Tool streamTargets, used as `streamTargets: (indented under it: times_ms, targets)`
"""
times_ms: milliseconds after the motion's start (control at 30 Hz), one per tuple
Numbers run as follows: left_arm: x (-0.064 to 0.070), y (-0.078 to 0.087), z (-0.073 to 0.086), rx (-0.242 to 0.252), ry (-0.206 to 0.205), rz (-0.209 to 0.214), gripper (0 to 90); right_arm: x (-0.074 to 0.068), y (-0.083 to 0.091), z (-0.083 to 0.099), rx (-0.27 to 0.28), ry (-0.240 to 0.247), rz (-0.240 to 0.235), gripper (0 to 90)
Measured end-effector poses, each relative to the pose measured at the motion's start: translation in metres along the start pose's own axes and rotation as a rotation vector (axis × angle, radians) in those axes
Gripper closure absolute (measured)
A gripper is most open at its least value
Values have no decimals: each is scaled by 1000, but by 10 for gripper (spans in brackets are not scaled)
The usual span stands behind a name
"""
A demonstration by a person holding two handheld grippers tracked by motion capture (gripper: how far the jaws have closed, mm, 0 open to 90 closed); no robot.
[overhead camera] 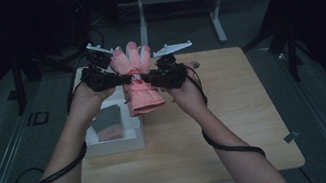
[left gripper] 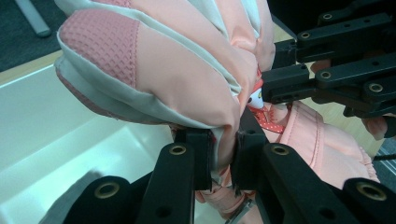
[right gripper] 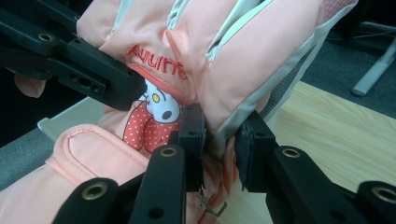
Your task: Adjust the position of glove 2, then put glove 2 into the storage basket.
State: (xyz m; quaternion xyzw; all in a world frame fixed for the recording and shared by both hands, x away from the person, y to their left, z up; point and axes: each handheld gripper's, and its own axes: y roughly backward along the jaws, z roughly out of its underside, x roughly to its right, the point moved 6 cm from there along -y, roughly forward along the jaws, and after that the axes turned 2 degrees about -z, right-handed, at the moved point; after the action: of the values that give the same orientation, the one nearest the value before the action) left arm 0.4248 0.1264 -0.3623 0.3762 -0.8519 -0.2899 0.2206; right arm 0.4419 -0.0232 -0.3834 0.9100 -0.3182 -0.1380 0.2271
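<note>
High view: my left gripper [overhead camera: 121, 80] and right gripper [overhead camera: 147, 77] both clamp a padded pink-and-white glove [overhead camera: 138, 83] above the table [overhead camera: 235, 109], lengthwise away from me, fingers pointing far, cuff near.

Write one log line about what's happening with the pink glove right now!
pink glove: held above table | left gripper: shut on glove | right gripper: shut on glove | white box: below

The right tool [right gripper: 219, 140] pinches the grey side edge of a pink ski glove [right gripper: 243, 51] between its two black jaws. The left tool [right gripper: 126, 91] reaches in from the left, its tip touching the cartoon patch [right gripper: 152, 116]. The wooden bench [right gripper: 336, 126] lies below.
</note>
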Motion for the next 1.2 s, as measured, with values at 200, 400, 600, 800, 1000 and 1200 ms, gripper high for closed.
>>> streamTargets:
  times_ms: [200,400,600,800,1000,1200]
  targets:
    - [-21,20,14,-3,26,-25,802,-21,-23,-9,-19,11,-36,742]
    - [-42,35,28,-13,46,-34,802,-41,-46,-17,-23,17,-66,742]
    - [-68,36,52,-54,86,-30,801,-58,-75,-11,-48,-3,-92,742]
    - [-88,17,75,-104,118,2,801,-62,-105,9,-106,-36,-92,742]
    - [-100,-2,89,-139,132,31,801,-58,-124,27,-177,-56,-69,743]
    - [-109,-24,105,-157,176,47,801,-55,-142,40,-266,-53,-20,752]
